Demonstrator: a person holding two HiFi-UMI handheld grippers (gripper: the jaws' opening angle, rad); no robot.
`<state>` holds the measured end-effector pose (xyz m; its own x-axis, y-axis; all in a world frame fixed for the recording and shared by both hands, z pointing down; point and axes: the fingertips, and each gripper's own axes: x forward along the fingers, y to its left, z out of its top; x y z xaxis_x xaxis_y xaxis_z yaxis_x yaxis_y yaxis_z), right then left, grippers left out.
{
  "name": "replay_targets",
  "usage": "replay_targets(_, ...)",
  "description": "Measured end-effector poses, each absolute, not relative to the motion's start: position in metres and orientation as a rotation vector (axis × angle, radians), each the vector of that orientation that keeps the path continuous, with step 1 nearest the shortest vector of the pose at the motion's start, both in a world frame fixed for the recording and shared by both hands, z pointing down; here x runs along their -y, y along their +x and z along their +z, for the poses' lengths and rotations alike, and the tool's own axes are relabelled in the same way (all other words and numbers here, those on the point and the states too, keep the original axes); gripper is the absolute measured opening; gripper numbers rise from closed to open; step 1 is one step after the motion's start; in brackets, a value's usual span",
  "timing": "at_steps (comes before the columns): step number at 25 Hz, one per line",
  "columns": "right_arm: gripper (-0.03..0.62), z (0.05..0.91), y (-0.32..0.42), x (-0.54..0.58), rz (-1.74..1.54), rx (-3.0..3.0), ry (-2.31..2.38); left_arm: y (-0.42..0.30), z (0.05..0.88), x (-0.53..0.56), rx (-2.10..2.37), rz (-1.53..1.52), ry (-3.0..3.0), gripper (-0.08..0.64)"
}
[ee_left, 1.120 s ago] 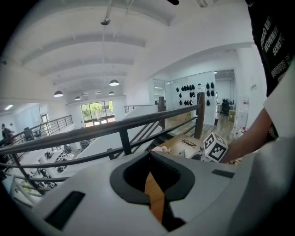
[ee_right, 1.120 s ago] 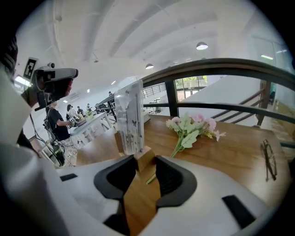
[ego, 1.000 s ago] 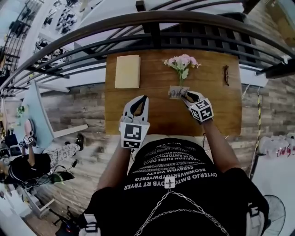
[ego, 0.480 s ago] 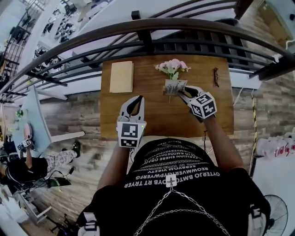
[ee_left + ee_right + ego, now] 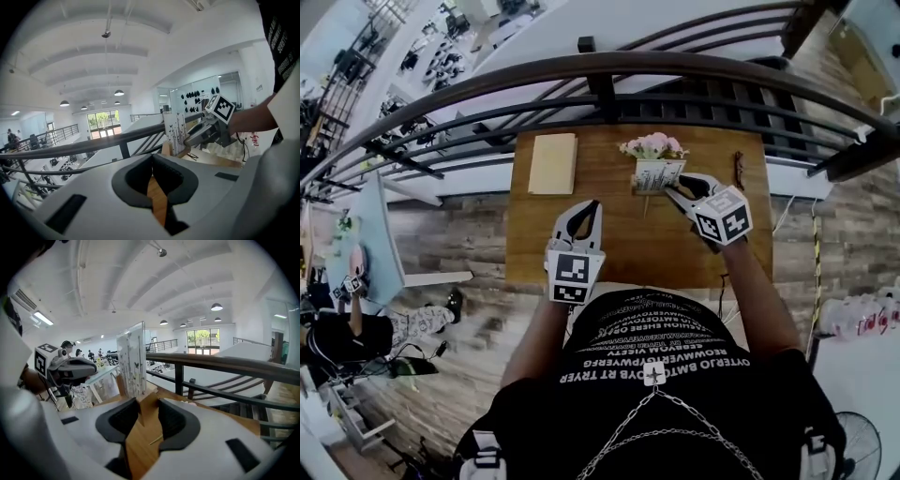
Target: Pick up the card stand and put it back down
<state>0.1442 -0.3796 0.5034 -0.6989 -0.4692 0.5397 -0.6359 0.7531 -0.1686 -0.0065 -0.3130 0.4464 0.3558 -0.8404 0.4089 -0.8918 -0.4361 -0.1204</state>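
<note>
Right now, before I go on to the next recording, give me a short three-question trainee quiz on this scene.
1. True or false: the left gripper holds the card stand.
2. Which gripper is closed on the stand's wooden base? A) left gripper B) right gripper C) both
3. What lies at the far left corner of the table, seen from the head view?

Key: 1 false; it is shut and empty. 2 B. 3 a tan notebook.
</note>
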Motion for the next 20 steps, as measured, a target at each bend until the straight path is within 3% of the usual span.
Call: replay_targets(20,0.145,0.387,0.138,0.366,0.384,2.594,0.783,-0.024,0.425,0.292,1.7,0.583,2.473,0.027)
